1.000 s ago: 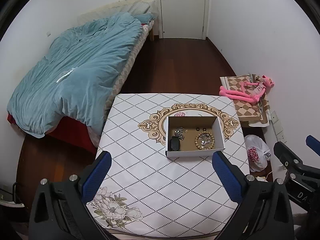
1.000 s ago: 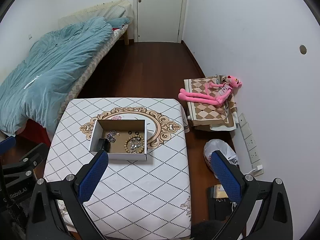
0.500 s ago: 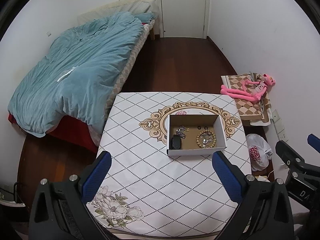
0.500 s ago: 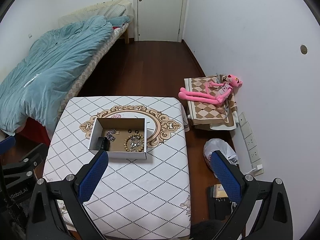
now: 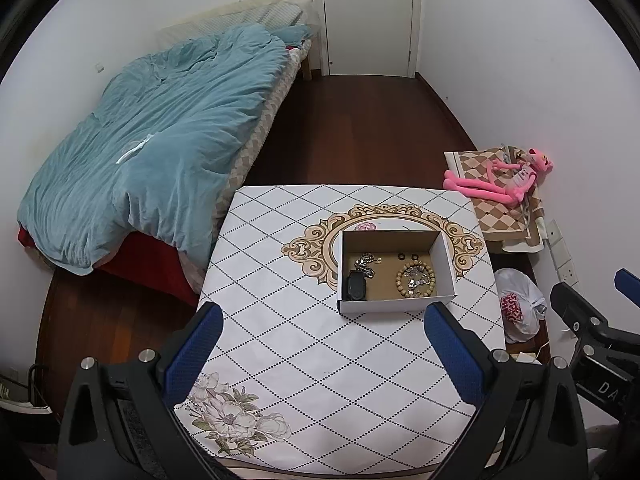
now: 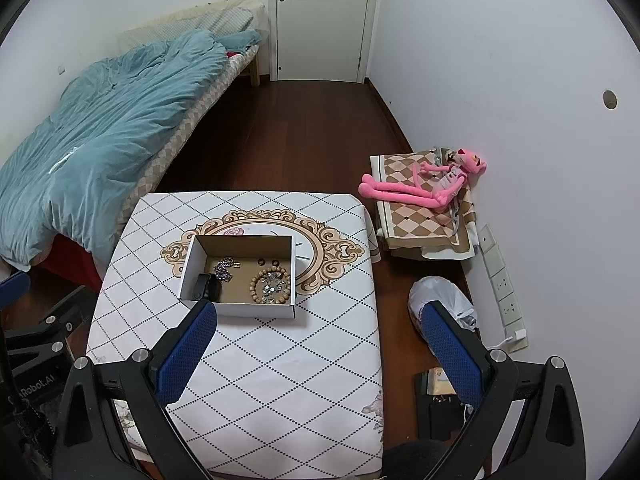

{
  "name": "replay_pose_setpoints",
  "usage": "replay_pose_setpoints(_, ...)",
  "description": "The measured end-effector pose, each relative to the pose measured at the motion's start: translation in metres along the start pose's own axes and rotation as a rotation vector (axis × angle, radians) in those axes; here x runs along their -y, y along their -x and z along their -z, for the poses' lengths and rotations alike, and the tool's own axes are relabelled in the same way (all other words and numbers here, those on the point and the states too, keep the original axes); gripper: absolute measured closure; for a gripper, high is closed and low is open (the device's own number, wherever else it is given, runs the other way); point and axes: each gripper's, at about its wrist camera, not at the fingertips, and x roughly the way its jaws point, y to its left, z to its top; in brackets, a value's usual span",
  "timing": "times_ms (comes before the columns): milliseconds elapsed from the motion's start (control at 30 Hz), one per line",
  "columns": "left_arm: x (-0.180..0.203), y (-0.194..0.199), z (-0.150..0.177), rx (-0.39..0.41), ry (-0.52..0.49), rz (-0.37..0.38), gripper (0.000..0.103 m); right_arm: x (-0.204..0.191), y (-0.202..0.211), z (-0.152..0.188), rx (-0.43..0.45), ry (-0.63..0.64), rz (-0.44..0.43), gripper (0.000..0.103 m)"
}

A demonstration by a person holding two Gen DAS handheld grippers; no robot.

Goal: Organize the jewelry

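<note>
A white cardboard box (image 5: 446, 258) (image 6: 188, 264) with a brown inside stands on the patterned table (image 5: 300, 340) (image 6: 280, 360). In it lie a wooden bead bracelet (image 5: 400, 280) (image 6: 256, 280) around silvery pieces, a silver chain (image 5: 365, 265) (image 6: 224, 268), two small dark rings (image 5: 408, 256) (image 6: 268, 261) and a black item (image 5: 356, 286) (image 6: 206, 286). My left gripper (image 5: 320, 314) is open and empty, held high in front of the box. My right gripper (image 6: 320, 312) is open and empty, right of the box, over the table's right edge.
A bed with a blue duvet (image 5: 160, 140) stands at the left. A pink plush toy (image 5: 500, 184) (image 6: 420, 188) lies on a checkered cushion by the right wall. A white plastic bag (image 5: 518, 304) (image 6: 440, 300) and wall sockets (image 6: 500, 280) are at the right. A closed door (image 5: 368, 16) is at the back.
Both grippers have drawn back and up a little from the table; the box looks slightly smaller and farther. Both stay open. Nothing in the box has moved.
</note>
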Motion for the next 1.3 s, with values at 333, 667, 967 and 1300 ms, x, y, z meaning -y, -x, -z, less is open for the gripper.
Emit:
replay_pose_setpoints(333, -0.002, 0.0006, -0.0022, 0.004, -0.001, -0.003, 0.001, -0.0007, -0.0004, 0.0004, -0.001, -0.001, 0.0, 0.0)
replay_pose_setpoints(667, -0.0015, 0.001, -0.0018, 0.004, -0.003, -0.004, 0.001, -0.0046, -0.0035, 0.0025, -0.005, 0.0, 0.0, 0.0)
replay_pose_setpoints(967, -0.0028, 0.0004, -0.0016, 0.004, -0.003, -0.005, 0.001, -0.0059, -0.0053, 0.0013, -0.004, 0.002, 0.001, 0.0)
replay_pose_setpoints(1300, -0.0026, 0.0001, -0.0012, 0.005, -0.003, -0.006, 0.001, -0.0058, -0.005, -0.0005, -0.004, 0.0, -0.004, 0.0)
